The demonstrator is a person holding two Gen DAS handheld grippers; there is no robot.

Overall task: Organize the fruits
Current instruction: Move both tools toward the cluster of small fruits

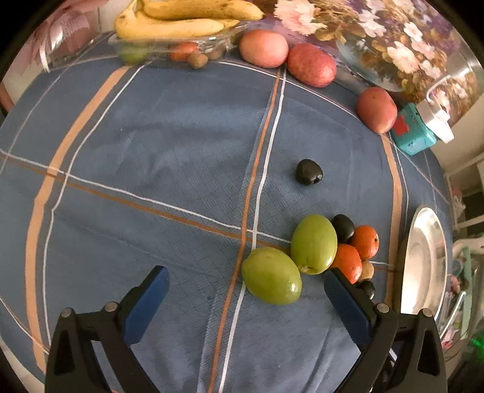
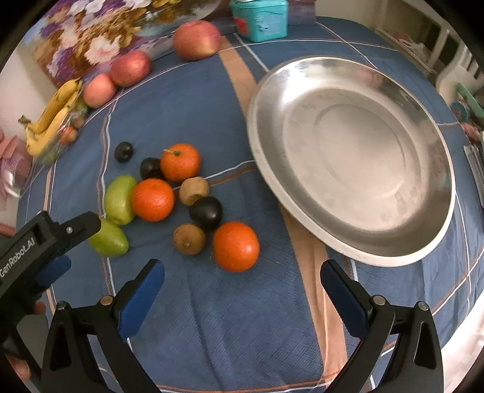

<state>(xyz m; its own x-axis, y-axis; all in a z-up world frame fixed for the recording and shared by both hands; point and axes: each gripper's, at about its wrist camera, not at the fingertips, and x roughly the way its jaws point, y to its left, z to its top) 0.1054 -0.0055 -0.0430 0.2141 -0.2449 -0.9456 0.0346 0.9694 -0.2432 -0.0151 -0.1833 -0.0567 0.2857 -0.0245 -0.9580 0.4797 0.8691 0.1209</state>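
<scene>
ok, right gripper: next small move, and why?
Probably ease the right gripper forward and down around the nearest orange. Its jaws are open and empty, that orange sits just ahead between the fingers, clear of the other fruit, and the steel plate beside it is empty.

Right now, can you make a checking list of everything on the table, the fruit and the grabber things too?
Surface: blue checked tablecloth, flat, no spills seen.
Job's things: three oranges, nearest; two green fruits touching; two kiwis, one at; dark plums, one apart; three red apples at the far edge; empty steel plate.
Clutter: bananas over a glass dish; teal box; flowered picture.
Grippers: left gripper open beside the near green fruit; right gripper open, holding nothing.
Cables: nothing seen.
Surroundings: blurred furniture, unclear.
</scene>
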